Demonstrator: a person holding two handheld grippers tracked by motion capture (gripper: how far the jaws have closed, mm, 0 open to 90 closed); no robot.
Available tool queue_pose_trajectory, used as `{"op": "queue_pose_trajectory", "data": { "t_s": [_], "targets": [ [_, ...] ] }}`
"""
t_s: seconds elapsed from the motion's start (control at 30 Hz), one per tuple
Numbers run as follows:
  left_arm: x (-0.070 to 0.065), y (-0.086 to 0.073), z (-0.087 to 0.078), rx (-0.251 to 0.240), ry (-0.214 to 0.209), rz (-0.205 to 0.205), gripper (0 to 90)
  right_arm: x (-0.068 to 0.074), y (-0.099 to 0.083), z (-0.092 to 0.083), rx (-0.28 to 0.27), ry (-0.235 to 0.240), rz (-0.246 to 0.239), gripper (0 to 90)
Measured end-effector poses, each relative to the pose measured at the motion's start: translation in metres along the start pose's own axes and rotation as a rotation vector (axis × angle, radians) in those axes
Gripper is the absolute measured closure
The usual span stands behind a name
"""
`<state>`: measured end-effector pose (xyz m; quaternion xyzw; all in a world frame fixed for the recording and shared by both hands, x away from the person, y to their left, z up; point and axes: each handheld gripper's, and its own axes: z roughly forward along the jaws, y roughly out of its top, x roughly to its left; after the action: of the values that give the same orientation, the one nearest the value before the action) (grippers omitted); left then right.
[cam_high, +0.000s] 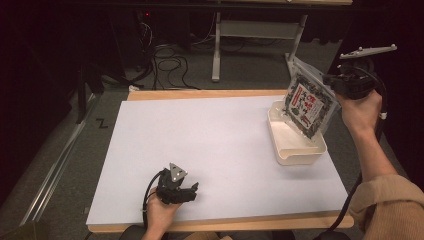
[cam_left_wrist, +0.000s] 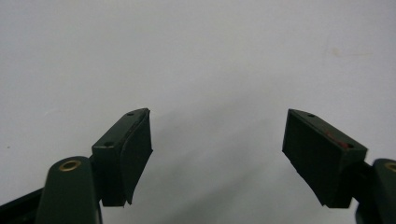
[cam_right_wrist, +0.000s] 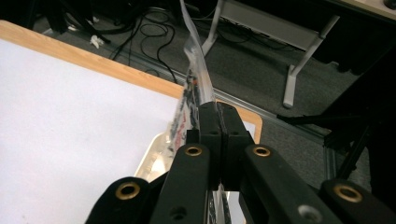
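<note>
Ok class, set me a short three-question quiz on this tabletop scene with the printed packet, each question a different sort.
1. True or false: the right gripper is shut on the printed packet.
2. Where is the packet's lower end? A) inside the white tray B) flat on the white table mat C) on the floor.
3. Fill in: the left gripper rests near the table's front edge with its fingers ____.

Key: 1 true; 2 A; 3 open.

Left claw (cam_high: 192, 188) rests low, jaws apart; right claw (cam_high: 334, 80) raised, jaws clamped.
</note>
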<state>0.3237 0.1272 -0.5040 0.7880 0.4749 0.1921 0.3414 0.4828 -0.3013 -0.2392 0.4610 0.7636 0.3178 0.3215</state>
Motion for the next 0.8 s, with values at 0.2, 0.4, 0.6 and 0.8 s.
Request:
{"op": "queue_pose_trajectory", "data": {
  "t_s": [0.2, 0.4, 0.6, 0.8],
  "targets": [
    [0.001, 0.0, 0.0, -0.006, -0.002, -0.006, 24.4, 0.005, 0.0, 0.007, 0.005, 0.008, -0.008, 90.0],
    [0.0, -0.001, -0.001, -0.002, -0.002, -0.001, 24.4, 0.007, 0.001, 0.011, 0.006, -0.003, -0.006, 90.0],
    [0.0, -0.001, 0.0, -0.001, -0.002, -0.004, 24.4, 0.009, -0.004, 0.021, 0.022, 0.015, -0.016, 90.0],
    [0.001, -0.001, 0.0, -0.004, -0.001, -0.01, 24.4, 0.007, -0.013, 0.028, 0.039, 0.041, -0.001, 90.0]
  ]
}}
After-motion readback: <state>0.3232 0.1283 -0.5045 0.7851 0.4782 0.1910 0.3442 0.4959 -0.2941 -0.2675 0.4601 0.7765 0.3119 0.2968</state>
